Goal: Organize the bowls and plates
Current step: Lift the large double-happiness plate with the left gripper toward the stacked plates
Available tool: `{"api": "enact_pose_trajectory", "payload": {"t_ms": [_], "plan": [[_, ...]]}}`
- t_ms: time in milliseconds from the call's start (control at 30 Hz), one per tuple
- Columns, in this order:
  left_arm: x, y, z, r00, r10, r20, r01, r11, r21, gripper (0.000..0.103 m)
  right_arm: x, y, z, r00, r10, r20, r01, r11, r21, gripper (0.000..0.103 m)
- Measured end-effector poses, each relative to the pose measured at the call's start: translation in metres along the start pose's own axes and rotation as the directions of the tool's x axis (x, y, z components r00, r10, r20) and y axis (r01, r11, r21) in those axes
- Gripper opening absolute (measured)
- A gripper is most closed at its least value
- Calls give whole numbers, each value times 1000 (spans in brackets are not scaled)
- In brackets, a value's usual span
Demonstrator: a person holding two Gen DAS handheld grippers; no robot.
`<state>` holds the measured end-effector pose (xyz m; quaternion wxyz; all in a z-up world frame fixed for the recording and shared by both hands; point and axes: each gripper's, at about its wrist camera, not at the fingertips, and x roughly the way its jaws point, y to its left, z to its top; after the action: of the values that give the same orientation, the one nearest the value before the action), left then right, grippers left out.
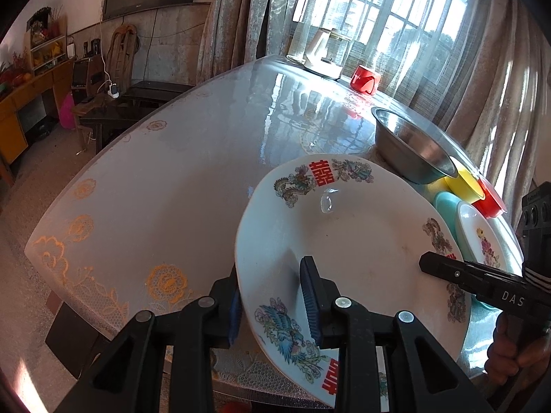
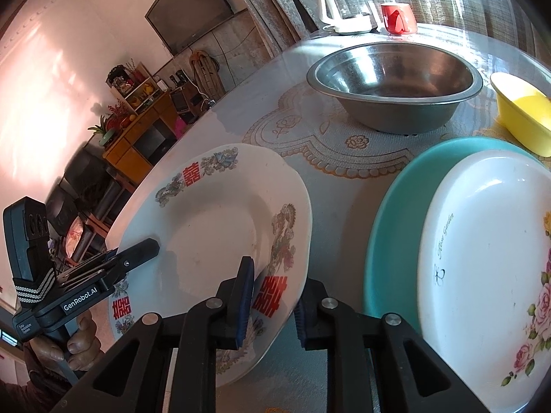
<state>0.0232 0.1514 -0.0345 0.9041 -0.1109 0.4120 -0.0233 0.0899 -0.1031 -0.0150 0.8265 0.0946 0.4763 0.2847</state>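
**A:** Start nearest. What do you have between your jaws?

**B:** In my left gripper (image 1: 275, 306), the near rim of the white dragon plate (image 1: 347, 227). 1 pad sits on the plate's face, the other under the rim, so I am clamped on it. My right gripper (image 2: 272, 304) has the opposite rim of the same plate, 1 blue pad on top by the red character and 1 below the edge. Those jaws have narrowed onto it, and I judge the grip made.

**A:** So where does the plate lie?

**B:** Straight ahead of both sets of jaws, spanning between them and tilted up off the table (image 1: 155, 179) rather than flat. It is round, with no long axis to favour. Both hands are equally on it.

**A:** And where would it go?

**B:** Just beside it, to my right, the white rose plate (image 2: 482, 258) rests inside the teal plate (image 2: 389, 227). That stack is near my right gripper and further from my left, so I judge the carry would run rightward with the right hand leading.

**A:** Beyond that?

**B:** The steel bowl (image 2: 396, 79) stands further back, apart from the plates, with a yellow bowl (image 2: 523, 113) to its right and, seen from my left side, a red bowl (image 1: 489, 196) beside that. Furthest, by the window, a red cup (image 2: 396, 17) and a kettle (image 2: 344, 7).

**A:** The risk?

**B:** Uneven lift: if 1 hand rises first, the rim may slip from a pad.
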Motion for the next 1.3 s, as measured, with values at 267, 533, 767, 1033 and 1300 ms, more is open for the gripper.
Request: {"api": "enact_pose_trajectory", "payload": {"t_ms": [267, 533, 767, 1033, 1300], "plan": [[-5, -5, -3, 1000, -27, 4, 27, 1000, 5, 30, -7, -2, -4, 1000, -4, 7, 4, 1000, 0, 21], [-14, -10, -5, 998, -58, 26, 57, 998, 21, 30, -26, 4, -3, 999, -9, 50, 10, 1000, -20, 21], [-12, -22, -8, 997, -80, 17, 79, 996, 51, 30, -39, -1, -5, 997, -25, 74, 26, 1000, -3, 21], [-17, -39, -6, 993, -109, 35, 105, 989, 101, 30, -56, -9, -7, 992, -38, 116, 36, 999, 21, 21], [-20, -69, 6, 984, -171, 52, 162, 976, 146, 30, -89, -18, -13, 980, -71, 185, 65, 997, 40, 21]]}}
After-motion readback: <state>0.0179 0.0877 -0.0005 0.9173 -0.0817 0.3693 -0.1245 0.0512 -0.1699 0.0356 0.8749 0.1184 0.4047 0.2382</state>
